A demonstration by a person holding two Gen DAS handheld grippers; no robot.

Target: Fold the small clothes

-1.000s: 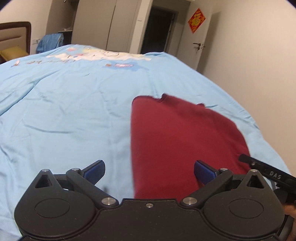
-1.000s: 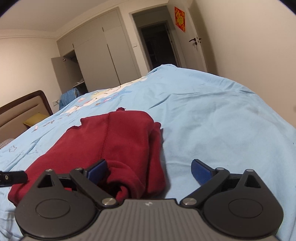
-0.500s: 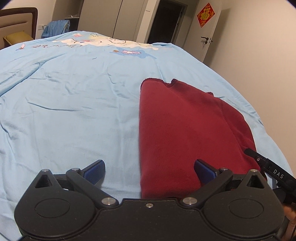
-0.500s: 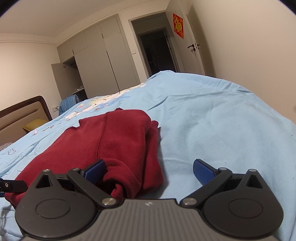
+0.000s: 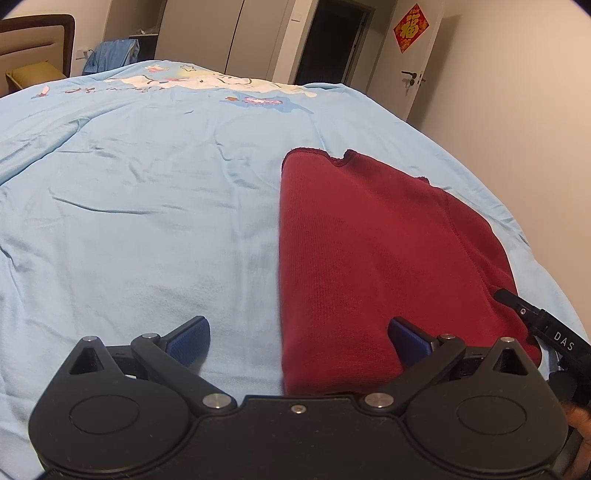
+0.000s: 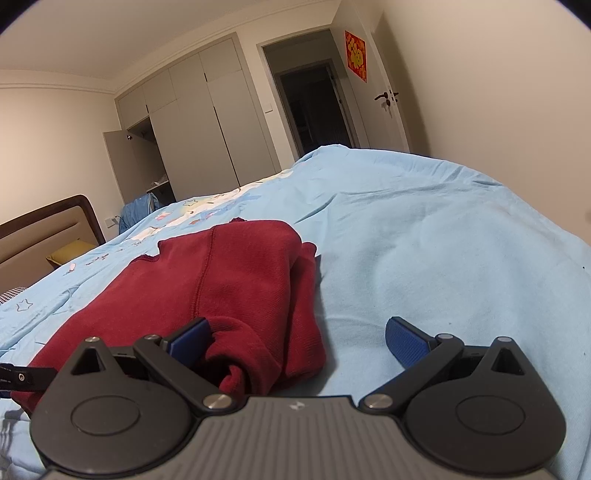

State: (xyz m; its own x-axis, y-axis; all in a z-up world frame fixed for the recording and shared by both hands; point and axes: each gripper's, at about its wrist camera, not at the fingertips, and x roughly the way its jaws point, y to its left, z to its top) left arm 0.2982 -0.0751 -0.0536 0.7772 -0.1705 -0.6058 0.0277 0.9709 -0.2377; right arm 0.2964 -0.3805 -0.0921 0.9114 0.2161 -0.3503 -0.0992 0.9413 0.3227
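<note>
Nearest in the left wrist view, the left gripper (image 5: pixel 299 341) hangs over the near edge of the dark red garment (image 5: pixel 373 258), its blue fingers (image 5: pixel 190 339) spread wide and holding nothing; one pad sits over bare sheet left of the garment, the other over the red cloth. Against the frames a second ago, this camera has tipped forward and risen a little, so the garment now shows as a longer, flatter shape with its straight left fold line running away from the gripper.

The right gripper (image 6: pixel 295 341) is likewise wide apart and empty. Its left finger lies just against a bunched fold at the garment's (image 6: pixel 221 288) near right corner, the right finger over bare sheet. Compared with a second ago the view has tilted upward, showing more ceiling, while the garment itself lies as it did, folded into a narrow stack.

The garment rests on the light blue bedsheet (image 5: pixel 129 221), on the side of the bed toward the wall. At its right edge, the tip of the other gripper pokes in.

Beyond the garment, a cartoon print (image 5: pixel 207 83) marks the sheet. Farther still stand the wardrobe (image 6: pixel 199 122), a dark doorway (image 5: pixel 328 44), and a red paper decoration (image 5: pixel 410 27) on the door.
</note>
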